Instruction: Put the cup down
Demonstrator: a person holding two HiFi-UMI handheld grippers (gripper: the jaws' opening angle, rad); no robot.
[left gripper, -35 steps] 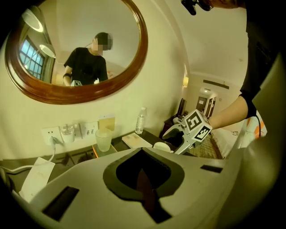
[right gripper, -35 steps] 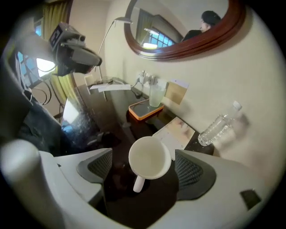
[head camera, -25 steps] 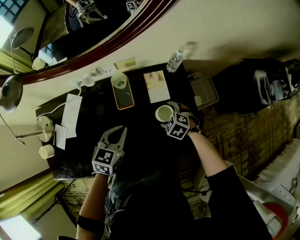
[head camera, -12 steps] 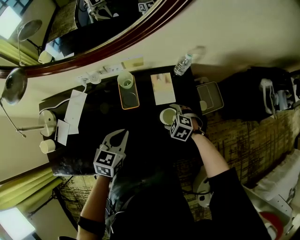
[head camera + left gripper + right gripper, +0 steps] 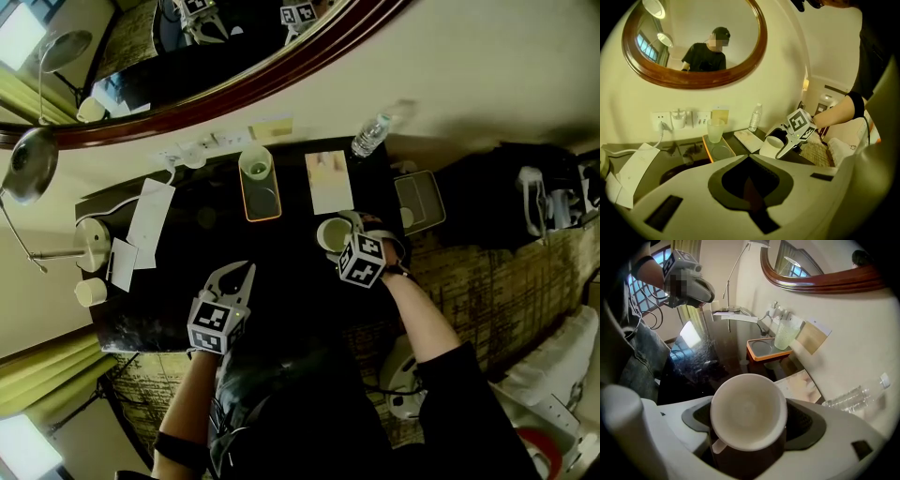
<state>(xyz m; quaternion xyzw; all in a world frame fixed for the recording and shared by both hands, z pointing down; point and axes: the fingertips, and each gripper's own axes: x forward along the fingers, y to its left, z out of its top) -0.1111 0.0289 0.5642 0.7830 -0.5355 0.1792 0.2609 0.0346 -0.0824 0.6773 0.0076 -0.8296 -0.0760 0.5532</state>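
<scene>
Right gripper view puts the white cup (image 5: pixel 749 411) squarely between the jaws of my right gripper (image 5: pixel 341 234), its mouth turned up to the camera and its handle poking out toward 7 o'clock. Those jaws stand wide and have just been closing a touch; their dark pads lie against the cup's sides, so I read it as gripped. In the head view the cup sits toward 3 o'clock on the black table (image 5: pixel 187 309), near that edge. From the left gripper view its base looks low over the tabletop, but I cannot tell whether it rests there.

My left gripper (image 5: pixel 244 272) hovers at about 8 o'clock from the cup, well apart from it; its jaws are pressed together with nothing between them.

An orange tray (image 5: pixel 262 199) lies at 10 o'clock from the cup, with a glass tumbler (image 5: pixel 255 164) upright on its 12 o'clock end. A pale card (image 5: pixel 329 183) lies flat at 12 o'clock and a water bottle (image 5: pixel 370 138) stands at 1 o'clock by the wall; an oval mirror (image 5: pixel 693 83) hangs above.
</scene>
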